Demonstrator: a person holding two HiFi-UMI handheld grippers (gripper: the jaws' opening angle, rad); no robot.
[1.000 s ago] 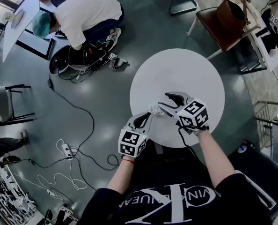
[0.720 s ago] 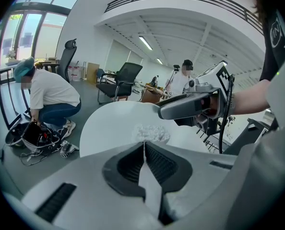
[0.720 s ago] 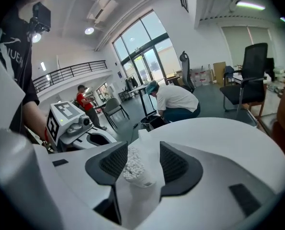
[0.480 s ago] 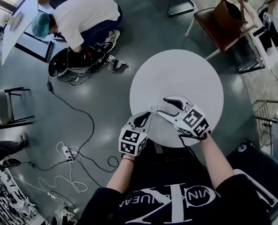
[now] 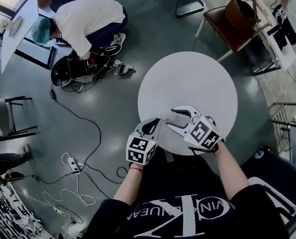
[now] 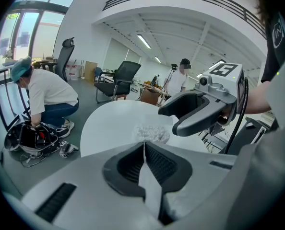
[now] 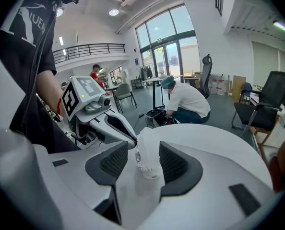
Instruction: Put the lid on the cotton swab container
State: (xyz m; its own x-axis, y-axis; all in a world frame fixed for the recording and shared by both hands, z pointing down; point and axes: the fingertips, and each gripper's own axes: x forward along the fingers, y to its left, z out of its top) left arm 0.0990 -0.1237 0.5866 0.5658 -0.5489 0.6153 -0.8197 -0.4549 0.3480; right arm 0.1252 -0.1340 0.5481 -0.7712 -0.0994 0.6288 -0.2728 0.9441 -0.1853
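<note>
The cotton swab container (image 7: 145, 159) is clear plastic with white swab tips showing through its wall; no label on it can be read. It stands near the 8 o'clock rim of a round white counter (image 5: 198, 78).

The right gripper (image 5: 171, 117) reaches in from the container's 4 o'clock, its jaws spread to either side of the container. The left gripper (image 6: 144, 145) comes from 7 o'clock, jaws pressed together, its tip against the container's side. Whether it nips the wall I cannot tell.

Both grippers carry cubes with black-and-white square markers. The black shirt (image 5: 183, 213) bears a large white "K" and smaller letters too warped to read.

Around the counter are a glossy grey floor (image 5: 113, 98), loose cables (image 5: 78, 158), a brown chair (image 5: 232, 26) at 1 o'clock, and a crouching person (image 5: 88, 19) at 10 o'clock.
</note>
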